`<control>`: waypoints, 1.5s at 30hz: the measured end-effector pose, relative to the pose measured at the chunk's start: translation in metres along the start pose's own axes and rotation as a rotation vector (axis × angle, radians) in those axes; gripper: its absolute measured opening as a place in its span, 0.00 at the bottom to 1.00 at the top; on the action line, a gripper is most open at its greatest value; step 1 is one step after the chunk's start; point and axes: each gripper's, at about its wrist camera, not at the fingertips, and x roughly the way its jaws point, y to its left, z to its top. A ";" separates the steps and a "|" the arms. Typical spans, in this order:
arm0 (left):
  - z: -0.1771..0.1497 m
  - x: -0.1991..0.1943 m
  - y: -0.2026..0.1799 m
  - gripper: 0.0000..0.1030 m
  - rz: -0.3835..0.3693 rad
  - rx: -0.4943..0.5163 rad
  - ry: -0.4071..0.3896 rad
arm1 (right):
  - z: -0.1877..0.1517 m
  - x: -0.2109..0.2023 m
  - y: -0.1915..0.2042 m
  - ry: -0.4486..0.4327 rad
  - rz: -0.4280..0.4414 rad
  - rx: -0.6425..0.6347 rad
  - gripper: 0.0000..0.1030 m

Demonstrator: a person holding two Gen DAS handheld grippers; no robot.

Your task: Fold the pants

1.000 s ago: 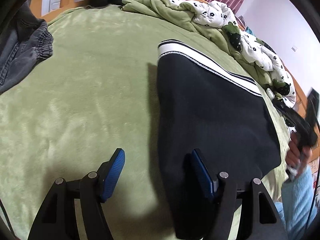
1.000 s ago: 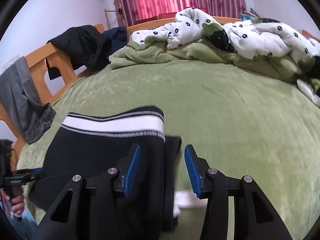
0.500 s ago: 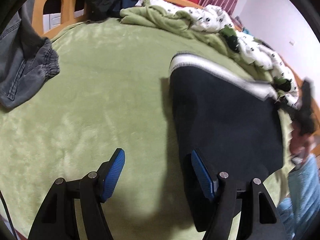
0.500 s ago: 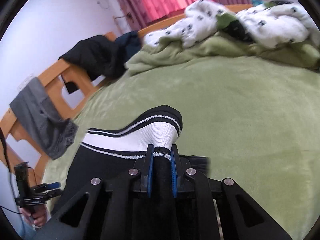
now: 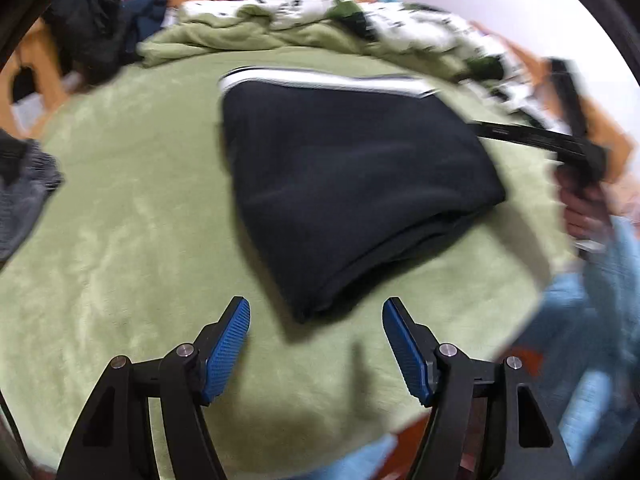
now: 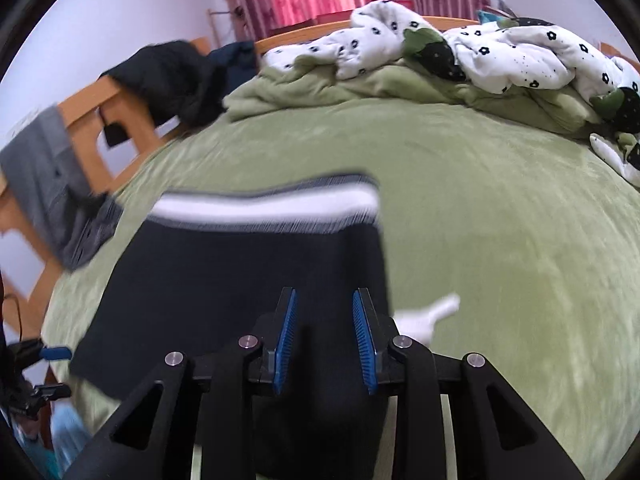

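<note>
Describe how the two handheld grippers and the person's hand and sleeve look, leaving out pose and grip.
Both the left gripper and the right gripper have matte black angular linkage arms with triangular cut-outs, silver round pivot bolts, and ribbed blue pads on the fingers. In the left wrist view the right hand is bare, with a light blue fuzzy sleeve. A thin black cable runs near the left gripper's handle.

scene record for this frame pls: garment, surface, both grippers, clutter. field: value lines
garment: black pants, folded into a compact stack, white striped waistband at the far edge
surface: green blanket on a bed
left gripper: open, empty, just short of the pants' near corner
right gripper: open, above the pants' right part; contact unclear
clutter: grey jeans on the wooden bed frame, floral quilt bunched at the far side, white item beside the pants
image quality: motion blur in both views
</note>
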 end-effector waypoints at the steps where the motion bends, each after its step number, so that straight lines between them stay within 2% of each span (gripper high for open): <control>1: 0.000 0.007 -0.004 0.63 0.069 -0.001 -0.004 | -0.014 -0.004 0.006 0.015 -0.001 -0.023 0.28; 2: 0.002 0.011 -0.007 0.47 0.145 -0.012 -0.027 | -0.025 -0.007 0.010 0.023 -0.005 -0.040 0.28; 3: 0.005 0.015 -0.007 0.37 0.220 -0.035 -0.052 | -0.038 -0.008 0.014 0.034 -0.035 -0.061 0.28; 4: 0.008 0.017 -0.006 0.19 0.220 -0.052 -0.054 | -0.044 -0.008 0.017 0.038 -0.060 -0.072 0.28; 5: 0.011 0.017 -0.003 0.12 0.202 -0.102 -0.063 | -0.052 -0.011 0.019 0.035 -0.081 -0.078 0.28; 7: 0.011 0.014 -0.002 0.12 0.185 -0.194 -0.061 | -0.065 -0.019 0.020 0.037 -0.075 -0.070 0.28; 9: 0.008 0.011 -0.015 0.16 0.174 -0.103 -0.017 | -0.071 -0.022 0.021 0.065 -0.060 -0.075 0.28; 10: 0.003 0.005 -0.021 0.17 0.199 -0.052 0.003 | -0.073 -0.025 0.022 0.078 -0.068 -0.091 0.28; 11: -0.003 -0.001 -0.020 0.21 0.194 -0.047 0.003 | -0.072 -0.027 0.021 0.074 -0.075 -0.097 0.28; 12: -0.009 -0.009 -0.017 0.25 0.182 -0.059 -0.003 | -0.071 -0.034 0.020 0.052 -0.078 -0.099 0.28; 13: -0.014 -0.019 -0.013 0.35 0.160 -0.087 -0.018 | -0.070 -0.040 0.019 0.034 -0.076 -0.095 0.28; 14: -0.017 -0.029 -0.008 0.41 0.142 -0.121 -0.040 | -0.067 -0.045 0.018 0.016 -0.072 -0.089 0.29; 15: -0.017 -0.040 -0.003 0.42 0.136 -0.164 -0.075 | -0.064 -0.050 0.017 -0.003 -0.069 -0.085 0.34; 16: -0.013 -0.047 0.002 0.44 0.129 -0.191 -0.102 | -0.060 -0.054 0.016 -0.023 -0.067 -0.085 0.38; 17: -0.007 -0.053 0.004 0.53 0.115 -0.217 -0.131 | -0.055 -0.058 0.017 -0.048 -0.065 -0.088 0.44; 19: 0.018 -0.054 0.010 0.59 0.087 -0.251 -0.175 | -0.048 -0.058 0.018 -0.078 -0.068 -0.096 0.48; 24: 0.107 -0.017 0.005 0.60 0.064 -0.216 -0.236 | -0.001 -0.035 0.023 -0.123 -0.073 -0.094 0.48; 28: 0.158 0.033 0.007 0.60 -0.022 -0.236 -0.217 | 0.039 -0.013 0.024 -0.184 -0.041 -0.077 0.47; 30: 0.175 0.058 0.004 0.60 -0.002 -0.213 -0.204 | 0.050 0.000 0.026 -0.189 -0.013 -0.084 0.43; 31: 0.183 0.074 0.003 0.60 0.042 -0.202 -0.182 | 0.056 0.012 0.027 -0.183 0.007 -0.095 0.43; 34: 0.192 0.119 0.005 0.60 0.140 -0.175 -0.086 | 0.064 0.058 0.028 -0.108 0.043 -0.124 0.43; 37: 0.185 0.139 0.011 0.61 0.135 -0.177 -0.060 | 0.059 0.111 0.018 -0.011 -0.036 -0.138 0.38; 40: 0.181 0.133 0.005 0.62 0.147 -0.155 -0.068 | 0.061 0.111 0.019 -0.019 -0.041 -0.145 0.38; 45: 0.172 0.123 0.012 0.67 0.163 -0.159 -0.004 | 0.053 0.103 0.027 -0.009 -0.097 -0.194 0.38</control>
